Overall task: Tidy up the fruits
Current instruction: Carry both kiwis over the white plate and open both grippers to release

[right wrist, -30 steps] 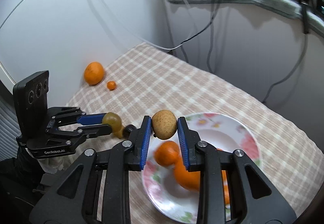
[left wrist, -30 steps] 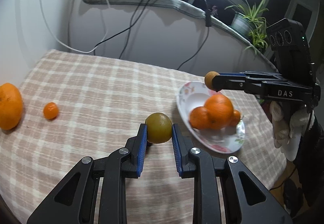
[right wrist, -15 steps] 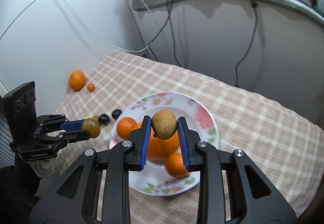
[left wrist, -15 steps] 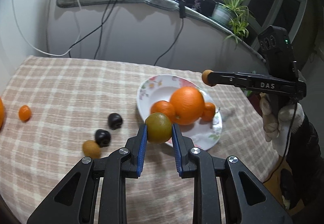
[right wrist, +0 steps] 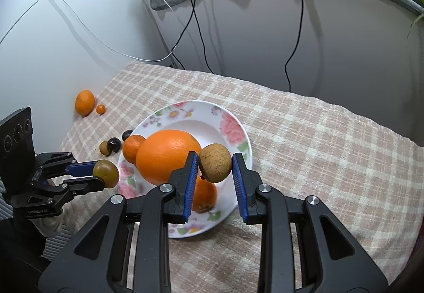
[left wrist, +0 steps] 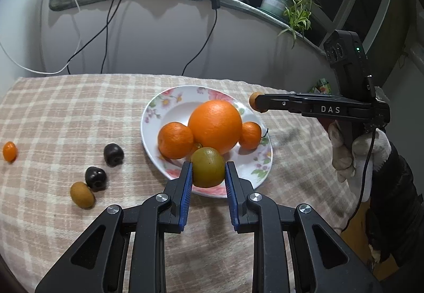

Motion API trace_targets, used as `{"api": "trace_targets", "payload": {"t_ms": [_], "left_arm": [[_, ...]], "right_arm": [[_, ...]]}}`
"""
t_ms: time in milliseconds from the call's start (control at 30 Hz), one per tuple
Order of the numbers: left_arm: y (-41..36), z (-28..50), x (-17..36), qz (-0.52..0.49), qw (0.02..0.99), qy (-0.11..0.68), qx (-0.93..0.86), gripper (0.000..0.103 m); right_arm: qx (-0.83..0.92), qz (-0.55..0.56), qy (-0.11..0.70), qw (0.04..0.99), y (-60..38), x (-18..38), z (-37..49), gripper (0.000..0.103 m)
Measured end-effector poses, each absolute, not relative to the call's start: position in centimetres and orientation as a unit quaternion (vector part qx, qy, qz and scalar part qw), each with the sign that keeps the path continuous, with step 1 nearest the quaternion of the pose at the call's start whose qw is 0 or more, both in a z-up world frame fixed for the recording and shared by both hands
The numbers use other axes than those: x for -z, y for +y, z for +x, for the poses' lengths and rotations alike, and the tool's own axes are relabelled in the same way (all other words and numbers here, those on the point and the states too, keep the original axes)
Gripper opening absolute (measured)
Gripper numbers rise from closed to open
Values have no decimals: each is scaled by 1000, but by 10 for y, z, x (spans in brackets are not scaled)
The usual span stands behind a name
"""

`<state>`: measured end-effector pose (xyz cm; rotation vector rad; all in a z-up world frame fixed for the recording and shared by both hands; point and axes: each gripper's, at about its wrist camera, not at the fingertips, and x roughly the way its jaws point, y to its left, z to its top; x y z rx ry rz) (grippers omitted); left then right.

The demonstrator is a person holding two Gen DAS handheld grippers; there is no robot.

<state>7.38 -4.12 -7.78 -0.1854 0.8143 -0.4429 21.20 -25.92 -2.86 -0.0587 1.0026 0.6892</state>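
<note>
Fruits: several are gathered on a flowered plate (left wrist: 148, 118), others are scattered on the checked tablecloth (left wrist: 66, 112), and two are carried in the claws.
Green fruit (left wrist: 208, 167): it is pinched between the blue pads of the left gripper (left wrist: 208, 181) and seen over the plate's 6 o'clock rim; it is nearly round, with its slightly longer axis running along the fingers.
Brown fruit (right wrist: 214, 166): it is clamped in the right gripper (right wrist: 215, 181), above the plate's 4 o'clock side in the right wrist view; it is a squat oval whose long axis is tilted from 10 to 4 o'clock.
Left claw: narrow, closed on the green fruit.
Right claw: narrow, closed on the brown fruit; it is held by a gloved hand (left wrist: 355, 152).
Plate contents: a big orange (left wrist: 214, 126) is set at the centre, a mandarin (left wrist: 175, 139) touches it at 8 o'clock, and a smaller one (left wrist: 250, 134) sits at 3 o'clock.
Loose fruit: two dark plums (left wrist: 113, 154) and a small brown fruit (left wrist: 81, 194) are lined up at the plate's 8 o'clock.
Far fruit: a tiny orange one (left wrist: 10, 151) is left at 9 o'clock, well apart from the plate.
Far corner: a large mandarin (right wrist: 84, 102) lies against the wall.
</note>
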Motion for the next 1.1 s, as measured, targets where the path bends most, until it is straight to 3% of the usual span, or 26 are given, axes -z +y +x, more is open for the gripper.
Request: {"api": "trace_targets", "payload": {"t_ms": [1100], "left_arm": [[-49, 77, 79, -78, 888, 399, 216, 23]], "right_arm": [[-321, -33, 476, 818, -259, 38, 211, 28]]}}
